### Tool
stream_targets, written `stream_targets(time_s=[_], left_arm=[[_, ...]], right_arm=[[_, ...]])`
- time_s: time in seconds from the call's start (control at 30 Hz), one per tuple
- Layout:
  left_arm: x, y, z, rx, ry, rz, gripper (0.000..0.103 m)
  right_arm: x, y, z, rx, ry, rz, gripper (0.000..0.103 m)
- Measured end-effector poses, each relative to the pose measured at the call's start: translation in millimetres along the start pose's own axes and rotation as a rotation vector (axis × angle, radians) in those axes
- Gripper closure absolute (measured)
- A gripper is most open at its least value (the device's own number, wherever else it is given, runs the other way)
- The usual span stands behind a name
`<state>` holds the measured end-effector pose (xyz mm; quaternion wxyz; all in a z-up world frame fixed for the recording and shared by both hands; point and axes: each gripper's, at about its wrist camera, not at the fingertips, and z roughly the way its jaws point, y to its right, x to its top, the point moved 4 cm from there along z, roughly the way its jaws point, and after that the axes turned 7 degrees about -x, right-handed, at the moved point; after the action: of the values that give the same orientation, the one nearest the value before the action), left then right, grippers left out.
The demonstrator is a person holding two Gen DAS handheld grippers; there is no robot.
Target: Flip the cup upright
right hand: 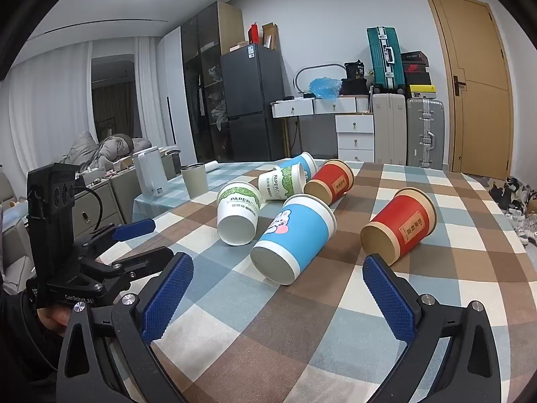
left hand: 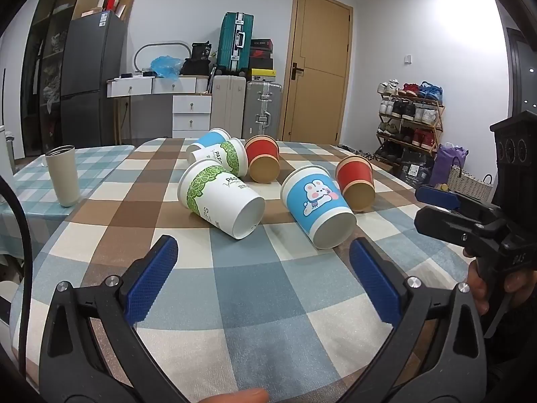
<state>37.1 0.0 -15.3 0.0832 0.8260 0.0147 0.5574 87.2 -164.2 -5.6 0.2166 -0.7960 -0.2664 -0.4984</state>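
Observation:
Several paper cups lie on their sides on the checked tablecloth [left hand: 268, 302]. Nearest are a white cup with green leaves [left hand: 220, 196] [right hand: 239, 210], a blue rabbit cup [left hand: 317, 205] [right hand: 295, 235] and a red cup [left hand: 356, 181] [right hand: 401, 225], bases toward me. Behind lie another leaf cup [left hand: 223, 156] [right hand: 282, 181], a blue cup [left hand: 211, 138] [right hand: 303, 161] and a red cup [left hand: 263, 161] [right hand: 330, 179]. My left gripper [left hand: 263, 275] is open and empty, short of the leaf cup. My right gripper [right hand: 278, 295] is open and empty, just short of the rabbit cup.
A beige tumbler [left hand: 63, 174] [right hand: 194, 179] stands upright at the left on a teal checked cloth. A white kettle [right hand: 151, 174] stands beyond it. The right gripper's body [left hand: 476, 221] shows at the right of the left wrist view; the left gripper's body [right hand: 100, 258] at the left of the right wrist view.

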Motion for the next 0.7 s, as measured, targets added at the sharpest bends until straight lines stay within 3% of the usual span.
stream_targets(time_s=[0.7], left_arm=[[0.1, 0.5, 0.0, -0.004, 0.003, 0.0, 0.001]], right_arm=[[-0.1, 0.1, 0.3, 0.0, -0.003, 0.003, 0.0]])
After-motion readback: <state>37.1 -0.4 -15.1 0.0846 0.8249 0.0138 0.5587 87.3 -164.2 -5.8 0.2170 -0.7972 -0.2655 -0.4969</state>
